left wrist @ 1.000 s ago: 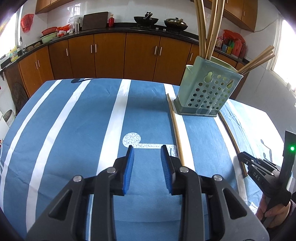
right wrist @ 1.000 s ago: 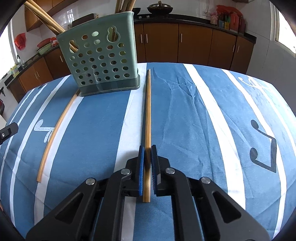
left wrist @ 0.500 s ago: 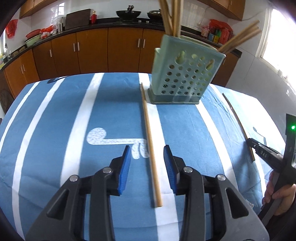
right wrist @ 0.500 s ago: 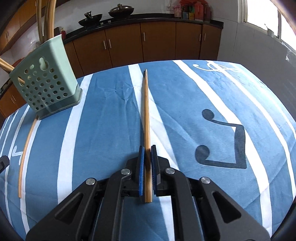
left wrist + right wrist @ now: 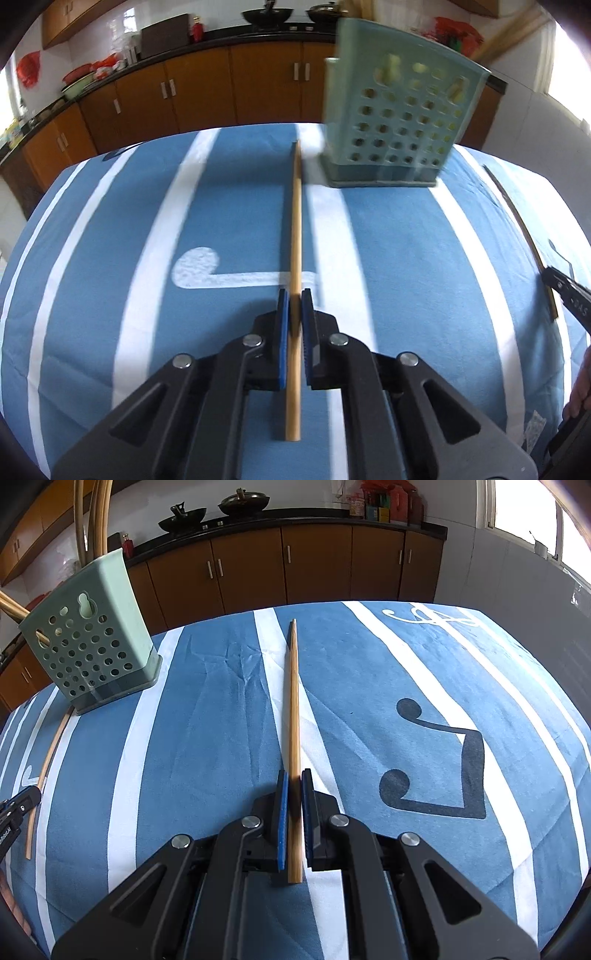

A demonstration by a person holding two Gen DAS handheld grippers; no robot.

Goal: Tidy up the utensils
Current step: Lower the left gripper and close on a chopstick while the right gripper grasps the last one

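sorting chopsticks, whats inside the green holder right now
Several long chopsticks stand in the green holder, one poking out its side. Its perforated walls hide the bottom, so anything short there cannot be seen.

Tablecloth (image 5: pixel 207 738): matt woven cloth, softly creased, blue with white stripes and printed music notes; utensil holder (image 5: pixel 92 638): pale green moulded plastic, smooth with a dull sheen, pierced with round holes. Chopsticks (image 5: pixel 295 236) (image 5: pixel 293 709): bamboo or light wood, smooth, satin, fine lengthwise grain; a third (image 5: pixel 44 771) lying on the cloth looks the same. Gripper bodies (image 5: pixel 294 299) (image 5: pixel 294 779): matt black plastic with bright metal pivot pins (image 5: pixel 251 340), ribbed blue rubbery pads (image 5: pixel 282 812); cabinets (image 5: pixel 317 565): glossy brown wood finish, metal handles.
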